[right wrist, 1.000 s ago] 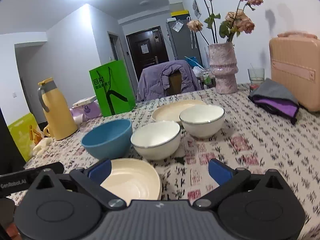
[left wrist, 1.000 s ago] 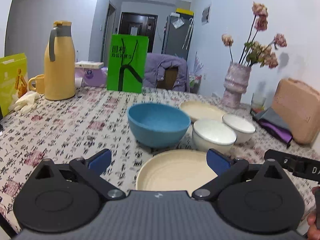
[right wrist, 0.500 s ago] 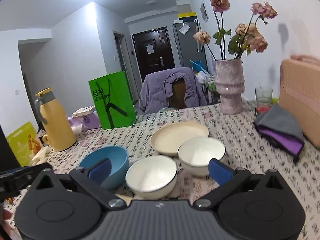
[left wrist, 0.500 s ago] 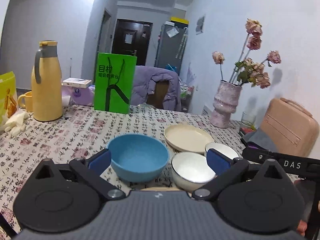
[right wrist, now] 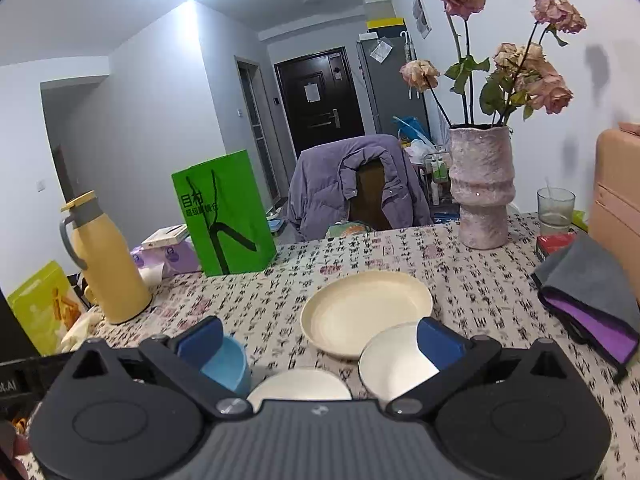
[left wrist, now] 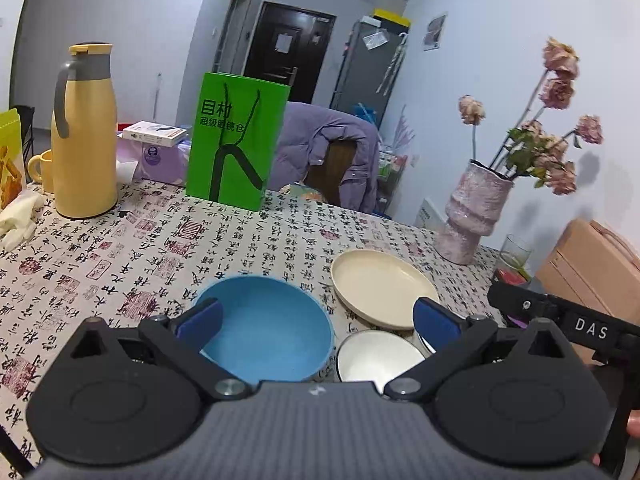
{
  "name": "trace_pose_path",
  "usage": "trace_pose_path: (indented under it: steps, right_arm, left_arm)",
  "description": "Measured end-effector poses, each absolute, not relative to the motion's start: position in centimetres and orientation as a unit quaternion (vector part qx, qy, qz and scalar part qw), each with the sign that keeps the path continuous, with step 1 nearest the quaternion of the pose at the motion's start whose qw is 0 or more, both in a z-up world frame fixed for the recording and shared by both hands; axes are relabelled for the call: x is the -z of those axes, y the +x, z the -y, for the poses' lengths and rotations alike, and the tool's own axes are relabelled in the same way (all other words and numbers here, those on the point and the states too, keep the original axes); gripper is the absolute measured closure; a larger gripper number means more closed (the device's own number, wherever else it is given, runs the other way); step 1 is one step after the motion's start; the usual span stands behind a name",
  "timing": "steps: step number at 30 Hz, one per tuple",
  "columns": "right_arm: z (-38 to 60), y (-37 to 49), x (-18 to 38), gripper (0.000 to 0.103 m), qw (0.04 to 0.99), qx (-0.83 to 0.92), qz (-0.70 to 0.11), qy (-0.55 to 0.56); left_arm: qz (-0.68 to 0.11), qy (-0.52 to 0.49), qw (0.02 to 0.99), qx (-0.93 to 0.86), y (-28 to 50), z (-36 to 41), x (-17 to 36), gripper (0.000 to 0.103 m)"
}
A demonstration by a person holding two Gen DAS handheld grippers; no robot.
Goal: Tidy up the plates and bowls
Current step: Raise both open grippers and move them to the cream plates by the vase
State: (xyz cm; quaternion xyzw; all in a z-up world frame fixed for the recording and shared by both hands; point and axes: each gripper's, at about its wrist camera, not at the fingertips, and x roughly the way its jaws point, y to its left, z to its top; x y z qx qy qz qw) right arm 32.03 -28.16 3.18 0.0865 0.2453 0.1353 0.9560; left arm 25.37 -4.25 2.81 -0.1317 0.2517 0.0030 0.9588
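- Nearest the person, both tools hover above the table: the left gripper and the right gripper, jaws spread wide, holding nothing, apparently sizing up a first grab.
- Just beyond, the blue bowl sits at ten o'clock, with two white bowls close beside it toward two o'clock.
- Past them at one o'clock, a cream plate lies flat, a likely base for stacking.
- Farthest back, the green bag and the pink vase stand well clear of the dishes.
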Motion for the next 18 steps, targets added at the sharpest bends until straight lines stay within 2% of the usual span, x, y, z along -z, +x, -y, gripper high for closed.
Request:
trace_pose_path:
  steps: [18]
  right_arm:
    - [28.9,44.7,-1.9,0.000,0.936,-0.124,-0.308,0.115]
  left_arm:
    - [-0.312,-0.114,0.943,-0.018,36.8,5.8,-2.6,0.000]
